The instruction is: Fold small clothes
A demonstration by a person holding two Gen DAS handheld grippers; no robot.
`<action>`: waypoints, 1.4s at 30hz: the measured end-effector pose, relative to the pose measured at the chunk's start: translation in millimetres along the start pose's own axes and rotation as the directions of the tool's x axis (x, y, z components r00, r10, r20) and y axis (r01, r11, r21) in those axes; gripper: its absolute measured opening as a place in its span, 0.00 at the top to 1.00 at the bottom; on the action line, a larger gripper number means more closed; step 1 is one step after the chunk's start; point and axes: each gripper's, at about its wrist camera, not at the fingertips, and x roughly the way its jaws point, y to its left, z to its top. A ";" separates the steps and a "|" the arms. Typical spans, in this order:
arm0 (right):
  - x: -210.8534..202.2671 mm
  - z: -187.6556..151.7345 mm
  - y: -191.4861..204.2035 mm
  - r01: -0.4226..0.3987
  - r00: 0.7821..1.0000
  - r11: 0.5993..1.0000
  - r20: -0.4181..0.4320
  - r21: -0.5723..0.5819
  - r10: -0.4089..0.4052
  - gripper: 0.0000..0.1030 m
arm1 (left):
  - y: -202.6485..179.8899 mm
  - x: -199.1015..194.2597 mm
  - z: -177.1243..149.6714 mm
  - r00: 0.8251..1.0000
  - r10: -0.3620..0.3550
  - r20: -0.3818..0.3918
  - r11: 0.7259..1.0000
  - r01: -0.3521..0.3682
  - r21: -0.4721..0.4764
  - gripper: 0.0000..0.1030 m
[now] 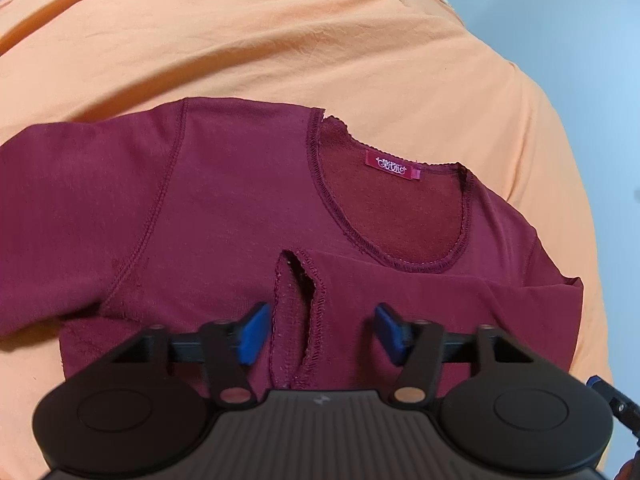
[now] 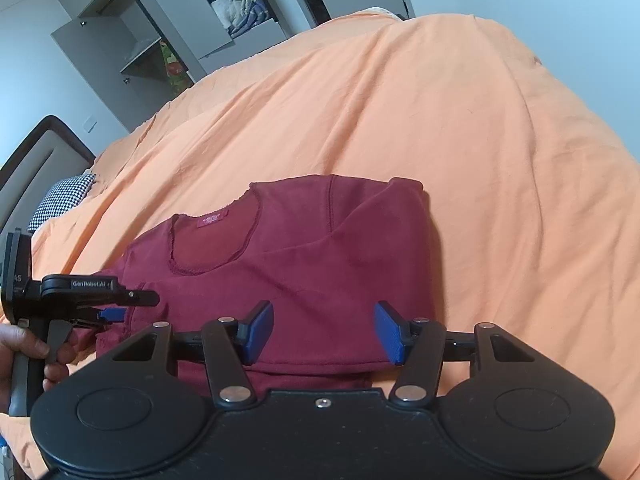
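Note:
A maroon long-sleeved shirt (image 1: 224,200) lies front up on the orange bedsheet (image 1: 280,40), its neckline and pink label (image 1: 392,165) facing away from me. One sleeve is folded across the chest, and its cuff (image 1: 298,312) lies between the blue pads of my left gripper (image 1: 322,332), which is open and not clamping it. In the right wrist view, my right gripper (image 2: 324,332) hovers open over the shirt's (image 2: 320,248) lower part, near a folded edge. There my left gripper (image 2: 120,307) is at the shirt's left side, held by a hand (image 2: 24,344).
The orange sheet (image 2: 460,120) spreads wide beyond and to the right of the shirt. A checkered pillow (image 2: 60,200) and dark headboard (image 2: 36,140) are at the far left. An open grey wardrobe (image 2: 168,40) holding clothes stands behind the bed.

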 end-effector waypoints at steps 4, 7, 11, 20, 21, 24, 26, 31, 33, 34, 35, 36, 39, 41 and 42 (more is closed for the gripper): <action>2.1 1.1 0.9 0.002 1.000 1.000 -0.002 -0.002 -0.002 0.43 | -0.3 -0.3 2.9 1.000 0.013 -0.009 1.000 -0.013 0.021 0.85; 5.1 1.6 1.3 0.005 1.000 1.000 -0.002 0.002 -0.005 0.43 | 3.8 -9.1 4.1 1.000 0.019 0.007 1.000 -0.020 0.013 0.92; 7.0 4.0 0.8 0.010 1.000 1.000 0.002 0.005 -0.010 0.43 | 9.9 -25.4 5.7 0.999 0.006 0.046 1.000 -0.006 -0.008 0.94; 11.9 12.4 -6.5 0.025 1.000 0.999 0.008 0.037 -0.025 0.43 | 27.5 -27.5 8.8 1.000 -0.018 0.006 0.999 0.019 -0.041 0.95; 11.7 13.0 -6.7 0.025 1.000 0.999 0.009 0.037 -0.026 0.43 | 26.1 -26.1 8.4 1.000 -0.026 0.001 0.999 0.026 -0.039 0.94; 11.6 13.5 -6.8 0.029 1.000 0.999 0.008 0.035 -0.029 0.41 | 23.7 -22.9 8.3 0.999 -0.034 -0.001 0.998 0.034 -0.052 0.81; 11.5 13.4 -7.1 0.029 1.000 0.999 0.007 0.035 -0.029 0.41 | 22.6 -20.6 8.1 0.999 -0.034 -0.005 0.998 0.033 -0.059 0.70; 9.7 12.4 -8.2 0.030 0.999 0.999 0.010 0.039 -0.030 0.41 | 21.6 -30.2 7.7 0.998 -0.055 0.017 0.995 0.056 -0.082 0.58; 10.3 11.3 -8.7 0.032 0.999 0.999 0.008 0.042 -0.032 0.41 | 22.0 -32.0 7.1 0.999 -0.052 0.016 0.995 0.053 -0.085 0.56; 10.8 11.4 -9.1 0.032 0.999 0.999 0.005 0.043 -0.032 0.41 | 22.9 -33.5 7.4 0.998 -0.054 0.016 0.994 0.056 -0.093 0.56; 11.4 11.8 -9.0 0.034 0.999 0.998 0.003 0.044 -0.034 0.41 | 23.2 -35.6 7.5 0.998 -0.065 0.025 0.992 0.068 -0.103 0.56; 11.6 12.4 -8.7 0.033 0.999 0.999 0.004 0.043 -0.033 0.41 | 23.3 -37.7 7.9 0.996 -0.078 0.034 0.991 0.081 -0.108 0.56; 13.4 12.9 -8.5 0.030 1.000 0.999 0.006 0.042 -0.030 0.39 | 20.8 -37.3 7.6 0.995 -0.099 0.022 0.990 0.100 -0.099 0.55; 14.7 13.1 -8.3 0.028 1.000 0.999 0.003 0.039 -0.028 0.39 | 17.9 -39.0 7.6 0.991 -0.127 0.035 0.987 0.130 -0.098 0.55; 14.5 13.3 -8.2 0.028 1.000 0.999 0.005 0.038 -0.028 0.39 | 16.0 -39.4 7.6 0.991 -0.130 0.038 0.987 0.133 -0.090 0.53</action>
